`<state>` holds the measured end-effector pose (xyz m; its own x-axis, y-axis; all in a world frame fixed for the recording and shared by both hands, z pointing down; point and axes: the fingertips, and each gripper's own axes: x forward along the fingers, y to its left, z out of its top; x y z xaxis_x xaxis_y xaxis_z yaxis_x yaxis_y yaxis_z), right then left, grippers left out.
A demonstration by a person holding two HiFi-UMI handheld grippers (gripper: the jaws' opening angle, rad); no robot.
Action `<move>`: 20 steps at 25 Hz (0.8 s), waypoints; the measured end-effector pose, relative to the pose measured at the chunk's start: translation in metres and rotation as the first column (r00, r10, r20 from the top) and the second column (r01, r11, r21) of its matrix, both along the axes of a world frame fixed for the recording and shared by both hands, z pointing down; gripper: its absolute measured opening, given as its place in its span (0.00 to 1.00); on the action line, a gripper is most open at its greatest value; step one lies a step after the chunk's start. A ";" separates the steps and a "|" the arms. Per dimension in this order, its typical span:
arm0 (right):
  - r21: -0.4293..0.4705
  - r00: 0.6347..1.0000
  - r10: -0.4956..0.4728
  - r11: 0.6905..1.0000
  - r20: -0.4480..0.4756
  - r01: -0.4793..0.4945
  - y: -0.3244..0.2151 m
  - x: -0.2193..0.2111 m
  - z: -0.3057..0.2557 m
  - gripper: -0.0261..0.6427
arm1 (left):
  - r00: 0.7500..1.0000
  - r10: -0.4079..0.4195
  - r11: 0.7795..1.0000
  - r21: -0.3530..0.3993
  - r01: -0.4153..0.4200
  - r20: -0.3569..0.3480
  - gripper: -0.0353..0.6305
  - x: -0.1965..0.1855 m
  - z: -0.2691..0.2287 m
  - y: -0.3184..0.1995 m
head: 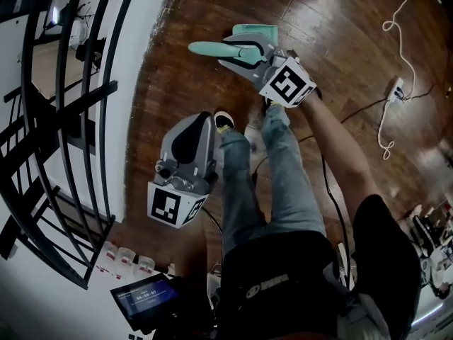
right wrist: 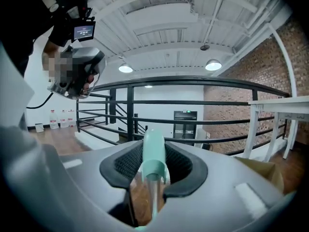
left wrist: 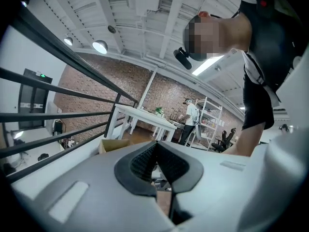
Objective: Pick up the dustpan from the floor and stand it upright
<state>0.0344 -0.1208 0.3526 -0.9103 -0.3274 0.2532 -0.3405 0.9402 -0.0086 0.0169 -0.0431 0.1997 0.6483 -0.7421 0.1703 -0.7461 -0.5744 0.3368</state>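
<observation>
So the teal dustpan (head: 237, 44) is up off the wooden floor (head: 333, 41), hanging out in front of the person's legs. The right tongs (head: 244, 54) are clamped on its handle, and in the right gripper view the handle (right wrist: 154, 151) runs straight out between the two pads. My guess on why it's grabbed there: the handle is the one narrow bit the tongs can close around, and holding it by that end should let the pan be tipped down to stand.

The left tongs (head: 198, 122) sit below and left of the dustpan. They're closed with nothing in them; the pads meet in the left gripper view (left wrist: 155, 156). Looks like they're just parked out of the way.

Further left of the dustpan is a black railing (head: 71, 119). Well off to its right, a power strip (head: 396, 89) with a white cable lies on the floor.

Count: one dustpan, two tongs (one busy, one idle), one railing, one power strip.
</observation>
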 end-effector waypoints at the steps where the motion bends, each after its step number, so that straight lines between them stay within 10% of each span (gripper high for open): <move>1: -0.014 1.000 -0.005 1.000 0.000 0.005 0.003 -0.003 0.004 0.25 | 1.000 -0.002 1.000 -0.001 0.002 0.005 0.08 -0.001 -0.001 0.000; 11: -0.066 0.999 0.043 0.997 -0.027 -0.045 -0.003 -0.004 0.033 0.20 | 1.000 0.002 1.000 -0.010 -0.002 0.023 0.08 -0.009 -0.005 0.012; 20: -0.272 0.989 0.138 0.951 -0.056 -0.148 0.026 0.045 0.056 0.49 | 0.998 0.026 0.999 0.016 -0.027 0.054 0.08 -0.023 -0.036 0.023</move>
<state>0.0797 -0.0943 0.4085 -0.8478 -0.3668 0.3831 -0.4761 0.8446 -0.2449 -0.0064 -0.0197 0.1632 0.6582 -0.7277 0.1927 -0.7470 -0.5997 0.2869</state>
